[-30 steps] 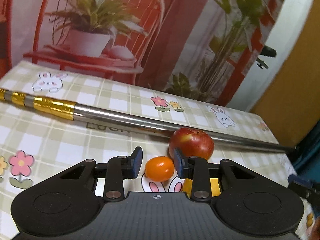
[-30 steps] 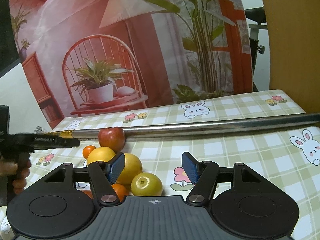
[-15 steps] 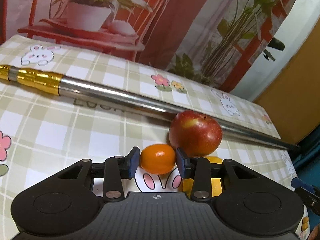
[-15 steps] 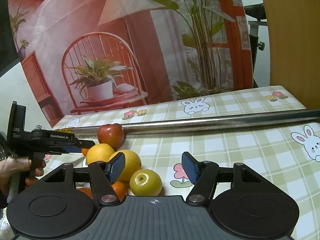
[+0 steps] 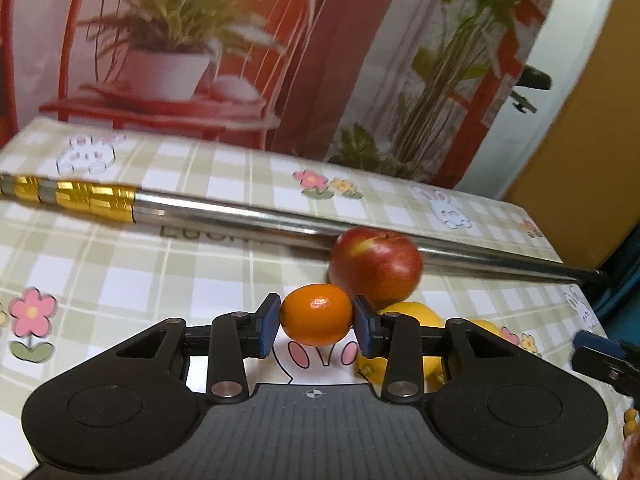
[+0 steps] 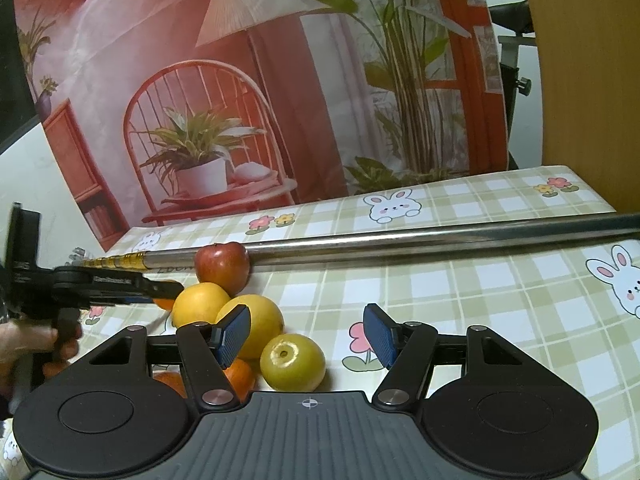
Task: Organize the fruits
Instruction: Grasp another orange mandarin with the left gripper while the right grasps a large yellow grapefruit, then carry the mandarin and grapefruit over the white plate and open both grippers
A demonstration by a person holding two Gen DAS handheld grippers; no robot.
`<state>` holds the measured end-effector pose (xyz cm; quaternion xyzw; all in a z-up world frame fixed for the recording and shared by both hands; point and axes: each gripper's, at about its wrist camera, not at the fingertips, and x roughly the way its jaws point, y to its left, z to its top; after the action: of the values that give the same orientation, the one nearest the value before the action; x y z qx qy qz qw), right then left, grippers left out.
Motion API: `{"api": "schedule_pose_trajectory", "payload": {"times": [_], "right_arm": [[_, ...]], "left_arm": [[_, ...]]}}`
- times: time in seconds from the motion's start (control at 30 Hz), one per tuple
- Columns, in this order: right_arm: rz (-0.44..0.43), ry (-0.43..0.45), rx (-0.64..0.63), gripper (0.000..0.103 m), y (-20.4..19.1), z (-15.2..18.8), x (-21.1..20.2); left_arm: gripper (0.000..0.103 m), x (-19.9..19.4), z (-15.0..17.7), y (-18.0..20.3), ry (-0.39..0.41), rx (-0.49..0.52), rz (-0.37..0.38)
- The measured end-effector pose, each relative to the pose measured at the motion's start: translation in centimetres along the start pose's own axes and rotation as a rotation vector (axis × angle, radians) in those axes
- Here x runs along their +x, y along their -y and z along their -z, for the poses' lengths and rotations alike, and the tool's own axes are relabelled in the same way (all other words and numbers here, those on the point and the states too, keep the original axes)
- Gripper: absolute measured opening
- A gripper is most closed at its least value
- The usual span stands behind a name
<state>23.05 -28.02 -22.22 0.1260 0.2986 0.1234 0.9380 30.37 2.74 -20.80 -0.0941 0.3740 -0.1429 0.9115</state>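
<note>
My left gripper is shut on a small orange mandarin, held just above the checked tablecloth. A red apple lies right behind it against a metal pole, with yellow citrus to its right. In the right wrist view my right gripper is open and empty, above a yellow-green fruit. Behind that lie two yellow-orange citrus fruits, the apple, and small oranges under the left finger. The left gripper shows at the left there.
A long steel pole with a gold end lies across the table behind the fruit; it also shows in the right wrist view. A printed backdrop stands at the table's far edge. The table's right edge is near a wooden panel.
The left gripper's fingers closed on the mandarin and lifted it slightly. The right gripper stayed open and almost still.
</note>
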Motion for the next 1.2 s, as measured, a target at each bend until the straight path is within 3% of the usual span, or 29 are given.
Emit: {"api": "schedule_pose_trajectory", "payload": {"times": [0.27,0.53,0.87,1.2], "right_arm": [[-0.047,-0.015,-0.084,0.059,-1.3,-1.0,1.4],[-0.119,-0.073,-0.226,0.059,-4.2,-1.7,4.7],[-0.116,-0.173,-0.269,0.059,-5.6,-1.0,8.5],[-0.111,-0.214,-0.282,0.058,-5.7,0.0,10.2]], "left_arm": [[0.041,-5.0,1.5,1.1,0.048,0.054,0.022],[0.041,-9.1,3.2,0.6,0.059,0.020,0.026],[0.041,-10.4,4.7,0.3,0.057,0.003,0.004],[0.041,-10.5,5.7,0.7,0.044,-0.004,0.010]]}}
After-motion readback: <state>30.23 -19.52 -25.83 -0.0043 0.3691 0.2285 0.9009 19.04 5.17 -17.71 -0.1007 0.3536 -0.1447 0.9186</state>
